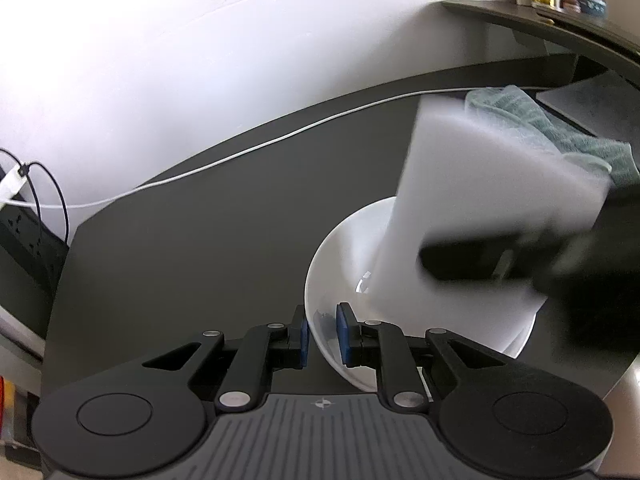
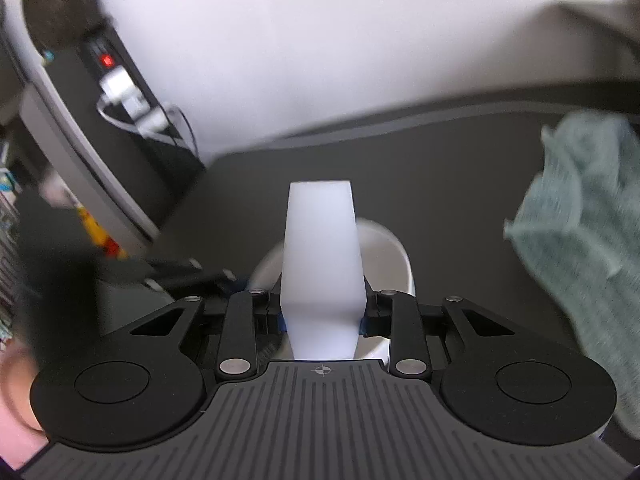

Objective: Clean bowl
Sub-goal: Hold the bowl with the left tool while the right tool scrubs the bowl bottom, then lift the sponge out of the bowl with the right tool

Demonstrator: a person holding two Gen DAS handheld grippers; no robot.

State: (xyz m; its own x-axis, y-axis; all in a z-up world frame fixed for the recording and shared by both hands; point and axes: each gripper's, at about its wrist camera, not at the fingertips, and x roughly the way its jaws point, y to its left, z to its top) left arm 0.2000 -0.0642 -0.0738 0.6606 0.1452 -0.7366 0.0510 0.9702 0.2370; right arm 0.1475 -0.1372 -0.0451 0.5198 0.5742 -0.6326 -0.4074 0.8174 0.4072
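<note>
Left hand-held gripper point(image 1: 322, 330) pinches the white bowl point(image 1: 340, 264) rim at lower centre; right hand-held gripper point(image 2: 322, 312) clamps a white sponge point(image 2: 320, 248), seemingly over the bowl.

Left gripper body: your matte black two-finger left gripper point(image 1: 322, 336) has two round side lobes, each with a pressed circular disc.
Left linkages: black bars pinned with silver round-head screws.
Left pads: blue ribbed fingertips point(image 1: 343, 334) sit on black carriers.
Left base plate: grey, ridged with parallel grooves, with a small white crosshair mark at its front edge.
Right gripper body: your matte black two-finger right gripper point(image 2: 322, 322) shows the same lobes, discs and triangular cut-outs.
Right screws: silver, at each link joint.
Right pads: only slivers of blue show.
Right base plate: grey, grooved, same crosshair mark.
</note>
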